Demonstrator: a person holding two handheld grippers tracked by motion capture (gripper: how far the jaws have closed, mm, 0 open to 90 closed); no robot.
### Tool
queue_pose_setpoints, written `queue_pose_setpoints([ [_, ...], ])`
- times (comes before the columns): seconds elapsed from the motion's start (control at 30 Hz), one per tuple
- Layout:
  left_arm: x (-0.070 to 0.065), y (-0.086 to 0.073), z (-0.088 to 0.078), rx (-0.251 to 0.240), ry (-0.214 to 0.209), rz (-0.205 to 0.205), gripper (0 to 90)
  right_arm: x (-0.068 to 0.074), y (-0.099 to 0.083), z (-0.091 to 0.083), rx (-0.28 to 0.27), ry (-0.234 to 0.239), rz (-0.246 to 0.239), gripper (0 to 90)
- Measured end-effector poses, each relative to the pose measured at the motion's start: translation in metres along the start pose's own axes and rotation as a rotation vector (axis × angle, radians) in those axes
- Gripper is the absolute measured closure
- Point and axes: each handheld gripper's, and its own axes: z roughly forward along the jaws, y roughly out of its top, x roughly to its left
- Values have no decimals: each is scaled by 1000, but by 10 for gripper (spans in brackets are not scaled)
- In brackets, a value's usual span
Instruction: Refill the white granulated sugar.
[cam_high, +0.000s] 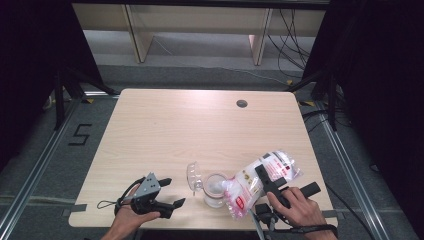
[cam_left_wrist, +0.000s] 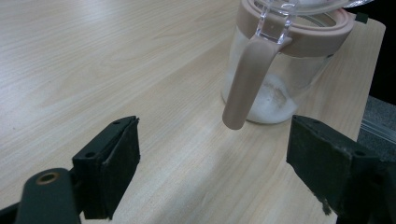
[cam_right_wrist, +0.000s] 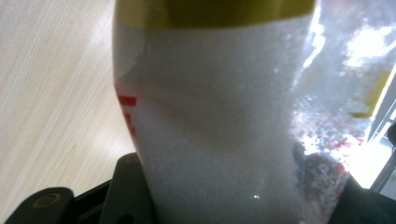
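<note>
Dark curtains close off both sides of my workspace, with grey floor, metal rails, loose cables and the legs of a pale bench beyond the far edge. Nearer me sits the light wood table (cam_high: 200, 130), bare over most of its top, a round cable hole (cam_high: 242, 103) near its far right corner. At the front right, my right gripper (cam_high: 264, 176) has its jaws clamped on a clear plastic bag of white granules (cam_high: 260, 181), printed in red and yellow; the bag is tipped down to the left, its lower end at the mouth of a glass jar (cam_high: 215, 190). That jar stands upright near the front edge, its clear lid (cam_high: 193, 176) swung open to the left, a little white powder in the bottom; from my left gripper view I see its pinkish collar (cam_left_wrist: 303, 35) and handle (cam_left_wrist: 245, 79). My left gripper (cam_high: 171, 192) rests left of the jar, jaws spread wide and holding nothing.
</note>
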Motion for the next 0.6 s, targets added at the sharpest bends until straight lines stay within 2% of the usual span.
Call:
queue_pose_setpoints([
  [0.2,0,0,0,1,1,-1,169,0,-1,0,-3,3,0,549],
  [0.23,0,0,0,-1,0,-1,169,-1,-1,-1,8,0,-22,550],
  [0.27,0,0,0,0,0,1,169,0,-1,-1,-1,-3,4,550],
  [0.3,0,0,0,0,0,0,169,-2,-1,-2,10,1,-20,550],
  [0.33,0,0,0,0,0,1,169,-2,-1,-2,10,4,-24,551],
  [0.43,0,0,0,-1,0,1,169,-3,-1,-1,-8,-5,-23,554],
  [0.6,0,0,0,0,0,1,169,-2,-2,-2,2,-1,0,558],
])
